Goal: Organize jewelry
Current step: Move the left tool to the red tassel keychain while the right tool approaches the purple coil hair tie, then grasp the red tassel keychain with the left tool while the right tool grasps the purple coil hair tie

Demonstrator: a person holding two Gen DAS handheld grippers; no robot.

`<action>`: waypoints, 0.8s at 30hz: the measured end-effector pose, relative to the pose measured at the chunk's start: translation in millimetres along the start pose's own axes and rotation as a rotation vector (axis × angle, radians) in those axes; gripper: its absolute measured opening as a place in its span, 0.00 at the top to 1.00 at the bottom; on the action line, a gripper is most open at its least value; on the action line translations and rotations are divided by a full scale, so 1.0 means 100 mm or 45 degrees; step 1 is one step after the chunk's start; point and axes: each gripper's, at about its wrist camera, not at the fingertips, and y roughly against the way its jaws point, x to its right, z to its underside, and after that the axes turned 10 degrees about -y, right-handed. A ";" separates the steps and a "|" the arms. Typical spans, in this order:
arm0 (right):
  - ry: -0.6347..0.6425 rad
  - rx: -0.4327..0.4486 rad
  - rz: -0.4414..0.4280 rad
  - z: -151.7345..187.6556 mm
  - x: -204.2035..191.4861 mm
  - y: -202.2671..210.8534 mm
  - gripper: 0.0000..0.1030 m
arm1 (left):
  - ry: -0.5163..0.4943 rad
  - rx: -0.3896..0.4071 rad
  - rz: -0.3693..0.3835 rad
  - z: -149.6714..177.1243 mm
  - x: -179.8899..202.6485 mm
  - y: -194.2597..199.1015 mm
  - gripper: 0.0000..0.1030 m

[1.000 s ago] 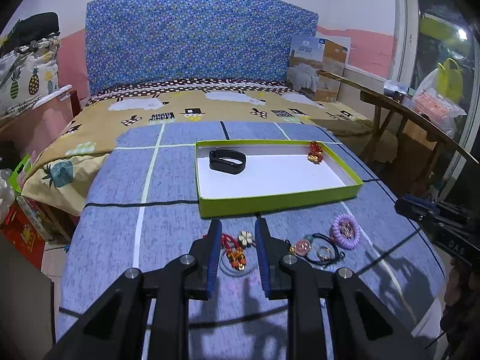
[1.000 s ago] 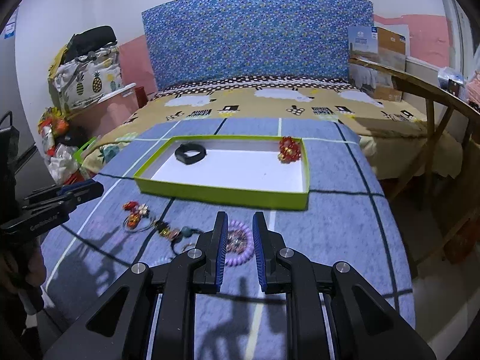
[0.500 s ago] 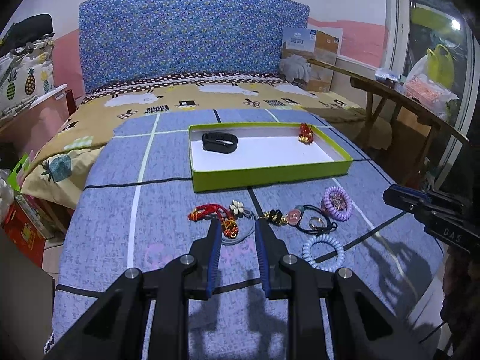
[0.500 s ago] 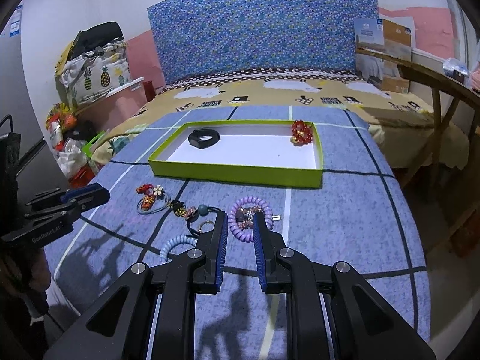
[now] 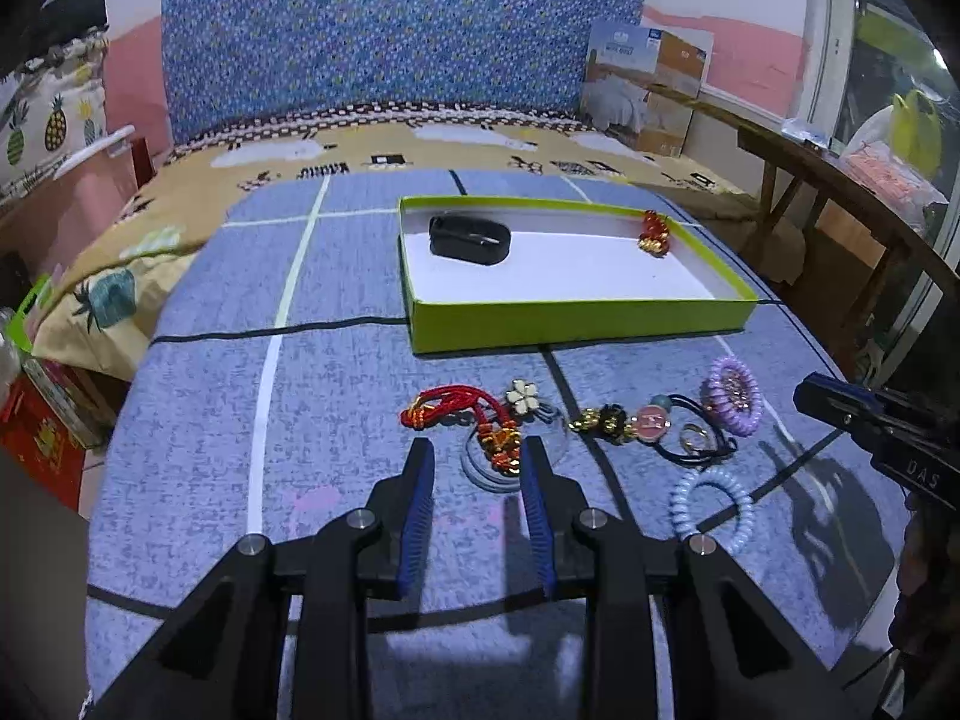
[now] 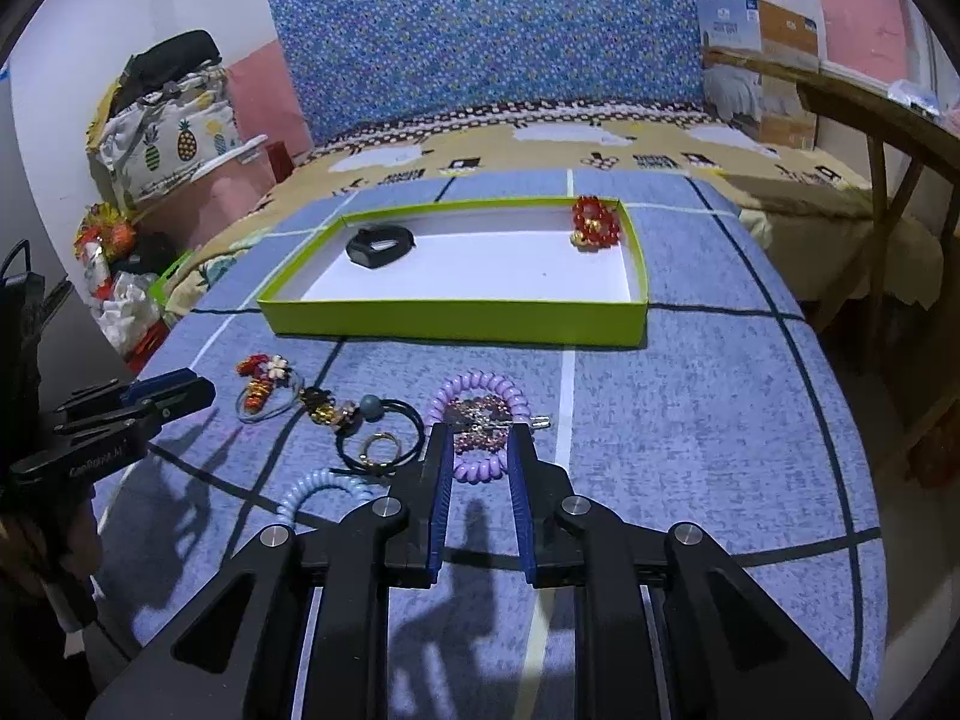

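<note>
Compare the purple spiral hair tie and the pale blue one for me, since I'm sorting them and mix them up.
The purple spiral hair tie is a closed ring with a beaded sparkly piece lying in its middle; the pale blue spiral hair tie has a bare middle. In the right wrist view the purple one lies just ahead of the right claw, while the pale blue one lies off to its left. Both are coiled cords lying loose on the bedspread, outside the green tray.

The pale blue coil band (image 6: 324,489) is partly hidden behind the right gripper's left finger (image 6: 437,504). The person's hand (image 6: 36,546) at the left edge is dark and cut off.
</note>
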 end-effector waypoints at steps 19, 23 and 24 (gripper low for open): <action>-0.088 -0.126 0.003 -0.15 0.22 -0.39 0.69 | -0.054 -0.132 -0.032 -0.16 -0.18 -0.46 0.70; -0.046 -0.124 0.025 -0.13 0.16 -0.40 0.75 | -0.090 -0.139 -0.051 -0.17 -0.14 -0.47 0.70; -0.041 -0.130 0.024 -0.12 0.15 -0.40 0.85 | -0.097 -0.140 -0.055 -0.18 -0.13 -0.47 0.71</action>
